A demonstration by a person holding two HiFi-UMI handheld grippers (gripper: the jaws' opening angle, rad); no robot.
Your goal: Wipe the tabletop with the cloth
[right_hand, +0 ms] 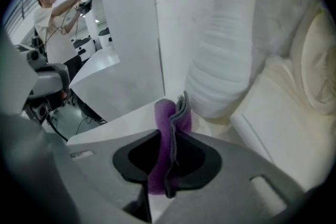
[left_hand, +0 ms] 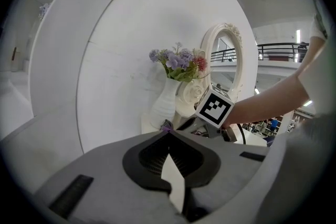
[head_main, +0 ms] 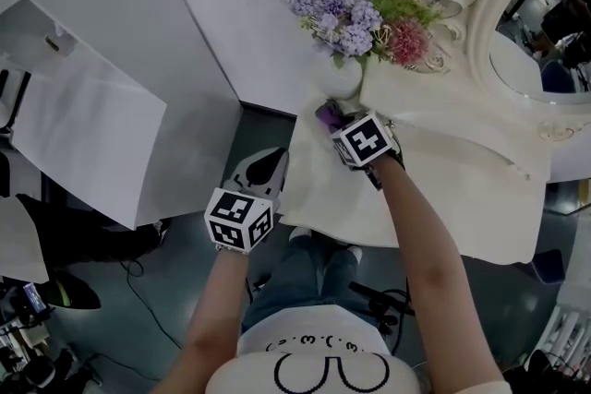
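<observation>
A purple and grey cloth [right_hand: 169,128] stands folded between the jaws of my right gripper [right_hand: 171,140], which is shut on it. In the head view that right gripper [head_main: 338,121] presses the cloth [head_main: 326,113] onto the far left corner of the cream tabletop [head_main: 434,194], right at the foot of the white vase [head_main: 340,78]. My left gripper [head_main: 267,161] hangs off the table's left edge over the floor, jaws closed and empty. In its own view the left gripper [left_hand: 168,132] points at the right gripper's marker cube [left_hand: 215,107].
A ribbed white vase [right_hand: 226,44] of lilac and pink flowers [head_main: 355,14] stands close behind the cloth. An ornate cream mirror [head_main: 531,23] fills the table's back right. White panels [head_main: 88,125] stand at the left. Cables [head_main: 138,286] lie on the floor. A person [right_hand: 46,16] stands far off.
</observation>
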